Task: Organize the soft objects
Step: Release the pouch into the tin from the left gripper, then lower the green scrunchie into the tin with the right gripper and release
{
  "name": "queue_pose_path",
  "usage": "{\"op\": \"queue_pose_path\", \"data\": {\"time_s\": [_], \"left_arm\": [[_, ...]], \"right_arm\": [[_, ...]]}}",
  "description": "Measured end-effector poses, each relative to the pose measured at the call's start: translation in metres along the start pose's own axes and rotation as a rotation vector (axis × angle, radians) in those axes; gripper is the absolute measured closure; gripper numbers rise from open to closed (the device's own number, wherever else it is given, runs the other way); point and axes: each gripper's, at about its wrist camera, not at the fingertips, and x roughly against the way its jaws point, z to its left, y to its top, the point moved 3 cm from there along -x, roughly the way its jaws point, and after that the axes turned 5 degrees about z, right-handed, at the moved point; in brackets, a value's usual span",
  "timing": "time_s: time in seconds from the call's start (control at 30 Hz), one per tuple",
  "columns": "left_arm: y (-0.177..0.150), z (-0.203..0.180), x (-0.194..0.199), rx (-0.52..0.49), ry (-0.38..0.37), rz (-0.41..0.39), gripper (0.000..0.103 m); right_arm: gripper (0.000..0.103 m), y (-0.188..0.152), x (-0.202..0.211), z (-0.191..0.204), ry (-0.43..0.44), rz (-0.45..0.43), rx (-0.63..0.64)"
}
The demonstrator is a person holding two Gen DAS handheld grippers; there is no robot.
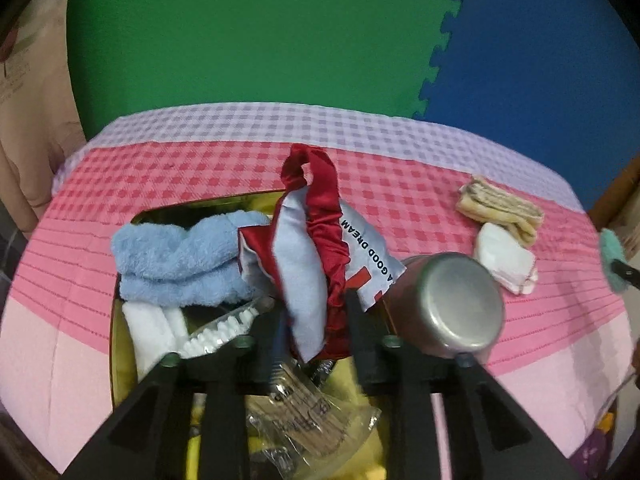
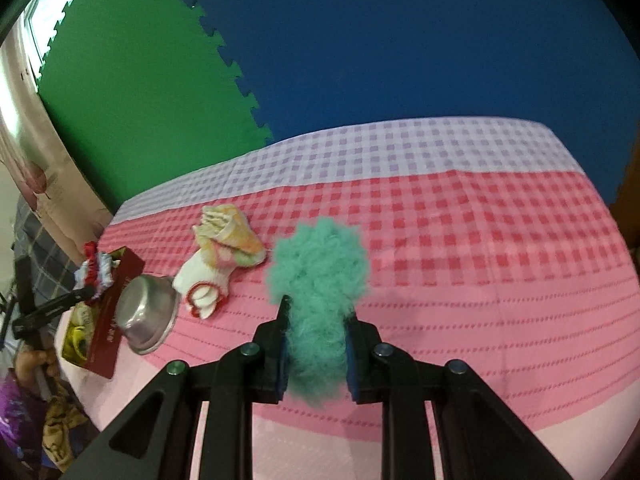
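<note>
Here the right tool (image 2: 316, 312) is clamped on the teal fluffy ball (image 2: 320, 276) — the left tool (image 1: 316, 300) apart around the upright eye mask (image 1: 308, 248).

**Background and non-task items**

We see a pink, red and lilac checked tablecloth (image 2: 480, 240) covering the table. Behind it stands a wall of interlocking foam mats, a green foam panel (image 1: 248, 28) joined to a blue foam panel (image 1: 540, 48). We note a dull round metal bowl (image 1: 460, 304) tilted on its side against the box edge. A crinkled clear plastic wrapper (image 1: 312, 420) lies inside the box.
</note>
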Motion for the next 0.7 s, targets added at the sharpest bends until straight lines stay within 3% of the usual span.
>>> {"op": "queue_pose_path", "data": {"time_s": [0.13,0.3,0.47,0.7], "left_arm": [[0.001,-0.007,0.008,-0.021,0.025,-0.045,0.044],[-0.001,-0.007,0.045,0.01,0.057,-0.141,0.021],[-0.025,0.001,0.092,0.091,0.075,-0.235,0.01],[-0.083,0.024,0.124,0.233,0.103,-0.235,0.006]], "right_arm": [[0.082,-0.009,0.002,0.009,0.025,0.008,-0.004],[0.082,-0.014,0.007,0.033,0.065,0.015,0.028],[0.082,-0.02,0.004,0.075,0.126,0.033,0.093],[0.082,-0.03,-0.012,0.169,0.289,0.093,0.203]]}}
